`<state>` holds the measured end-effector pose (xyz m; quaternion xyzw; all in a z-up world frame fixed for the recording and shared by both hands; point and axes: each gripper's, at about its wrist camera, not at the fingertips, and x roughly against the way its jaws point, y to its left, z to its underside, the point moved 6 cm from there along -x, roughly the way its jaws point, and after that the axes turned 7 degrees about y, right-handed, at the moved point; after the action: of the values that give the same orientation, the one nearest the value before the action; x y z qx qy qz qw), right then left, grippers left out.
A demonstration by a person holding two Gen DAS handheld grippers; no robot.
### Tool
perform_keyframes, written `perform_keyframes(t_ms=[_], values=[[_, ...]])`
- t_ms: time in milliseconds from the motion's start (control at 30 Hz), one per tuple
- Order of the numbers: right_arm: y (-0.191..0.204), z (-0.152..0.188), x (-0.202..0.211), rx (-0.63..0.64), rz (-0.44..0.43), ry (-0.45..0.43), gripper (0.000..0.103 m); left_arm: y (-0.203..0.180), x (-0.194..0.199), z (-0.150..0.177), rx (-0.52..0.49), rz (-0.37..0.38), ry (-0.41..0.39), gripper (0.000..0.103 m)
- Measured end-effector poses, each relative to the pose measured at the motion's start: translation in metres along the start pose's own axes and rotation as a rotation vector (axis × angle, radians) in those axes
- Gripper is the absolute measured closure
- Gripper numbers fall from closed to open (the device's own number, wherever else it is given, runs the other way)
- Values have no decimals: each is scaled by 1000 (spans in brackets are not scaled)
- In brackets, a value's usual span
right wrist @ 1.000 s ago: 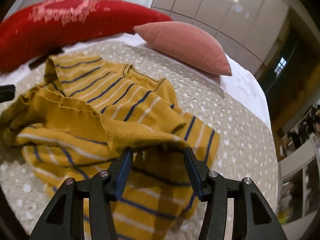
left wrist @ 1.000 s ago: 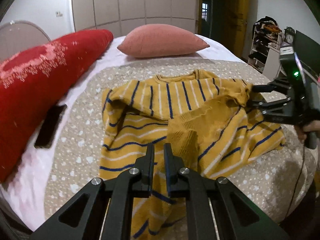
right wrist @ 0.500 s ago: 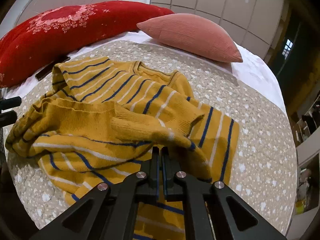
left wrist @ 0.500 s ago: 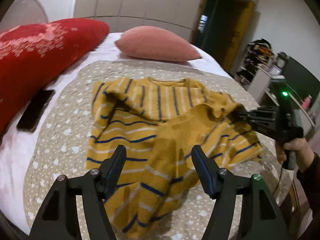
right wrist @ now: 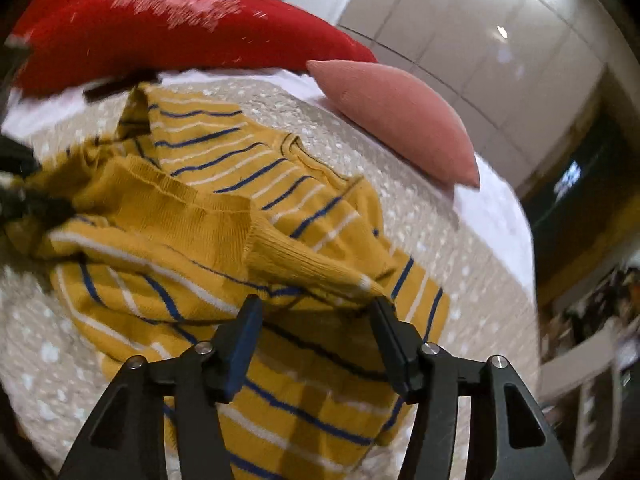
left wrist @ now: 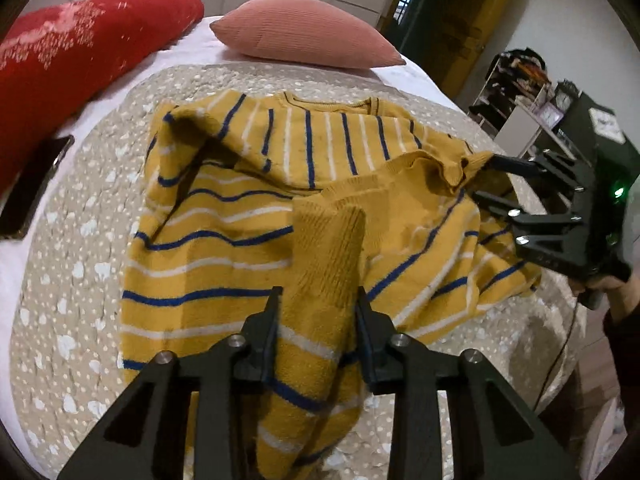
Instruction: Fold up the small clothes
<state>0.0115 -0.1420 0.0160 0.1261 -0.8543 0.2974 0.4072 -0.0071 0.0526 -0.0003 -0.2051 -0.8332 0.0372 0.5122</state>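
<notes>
1. Two hand-held grippers, one sweater, two pillows, one phone, one bedspread.
2. Left gripper point(left wrist: 318, 300): jaws partway apart, having just been closing. A ribbed cuff of the yellow striped sweater point(left wrist: 224, 216) stands between the fingers; the cloth fills the gap, but whether the pads press it I cannot tell.
3. Right gripper point(right wrist: 316, 312): jaws spread, having just been opening. A raised fold of the sweater point(right wrist: 192, 224) lies at and between the tips; the pads do not clamp it. In the left wrist view this gripper point(left wrist: 480, 182) comes in from the right, its tips at the sweater's bunched right edge, with the person's hand point(left wrist: 600, 288) on the handle.
4. The sweater lies crumpled directly ahead of both grippers, on the speckled beige bedspread point(left wrist: 80, 272), neckline at the far side.
5. Beyond the sweater: one pink pillow point(left wrist: 304, 32). Far left of the left gripper: one long red pillow point(left wrist: 80, 40).
6. One dark phone point(left wrist: 32, 188), left of the sweater, just beside the red pillow.
</notes>
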Motion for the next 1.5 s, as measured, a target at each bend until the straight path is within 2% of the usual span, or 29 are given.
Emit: perform_keyframes(t_ms=[100, 167, 200, 233, 267, 300, 333, 367, 467, 500, 633, 733, 833, 900, 933, 1000, 1033, 1100, 1167, 1200, 1267, 1367, 1500], values=[[3, -13, -16, 46, 44, 8, 43, -4, -2, 0, -6, 13, 4, 72], [5, -21, -26, 51, 43, 12, 43, -8, -7, 1, -15, 8, 15, 74], [7, -23, -31, 50, 29, 23, 43, -10, -9, 1, -17, 1, 21, 87], [9, -24, -37, 47, 4, 44, 45, -9, -9, 2, -11, -11, 23, 92], [12, -24, -41, 40, -35, 72, 66, -8, -7, 2, -4, -22, 19, 92], [12, -23, -44, 23, -58, 92, 79, -6, -4, 1, 6, -28, 10, 92], [10, -23, -41, -12, -86, 88, 86, -3, 2, 0, 28, -23, -1, 92], [4, -24, -36, -56, -120, 72, 90, 3, 11, -4, 64, -5, -18, 92], [-23, -31, -11, -214, -218, 0, 91, 22, 43, -24, 133, 8, -90, 92], [-33, -36, -3, -256, -238, -28, 91, 25, 50, -30, 138, 7, -103, 92], [-69, -61, 8, -372, -273, -84, 91, 32, 67, -87, 138, -24, -138, 92], [-82, -73, -14, -427, -268, -45, 91, 35, 41, -130, 140, -83, -85, 92], [-86, -72, -64, -491, -248, 46, 91, 48, -11, -154, 144, -183, 8, 89], [-87, -67, -89, -536, -259, 88, 89, 60, -42, -153, 166, -218, 69, 85], [-88, -64, -99, -563, -266, 108, 84, 65, -50, -151, 184, -211, 84, 84], [-95, -53, -115, -658, -334, 127, 77, 79, -60, -149, 254, -133, 95, 83], [-100, -49, -119, -702, -373, 119, 74, 87, -58, -148, 306, -56, 88, 82], [-112, -43, -119, -773, -438, 100, 74, 95, -47, -146, 363, 38, 65, 72], [-125, -38, -107, -825, -449, 70, 70, 98, -29, -144, 377, 65, 25, 65], [-133, -33, -97, -857, -430, 48, 66, 99, -15, -144, 376, 56, -7, 59], [-146, -20, -76, -903, -408, 8, 52, 100, 8, -140, 369, 32, -52, 51], [-154, 3, -54, -926, -395, 0, 51, 105, 34, -127, 348, -13, -87, 48], [-139, 54, -27, -923, -414, 36, 50, 113, 48, -93, 332, -62, -84, 45]])
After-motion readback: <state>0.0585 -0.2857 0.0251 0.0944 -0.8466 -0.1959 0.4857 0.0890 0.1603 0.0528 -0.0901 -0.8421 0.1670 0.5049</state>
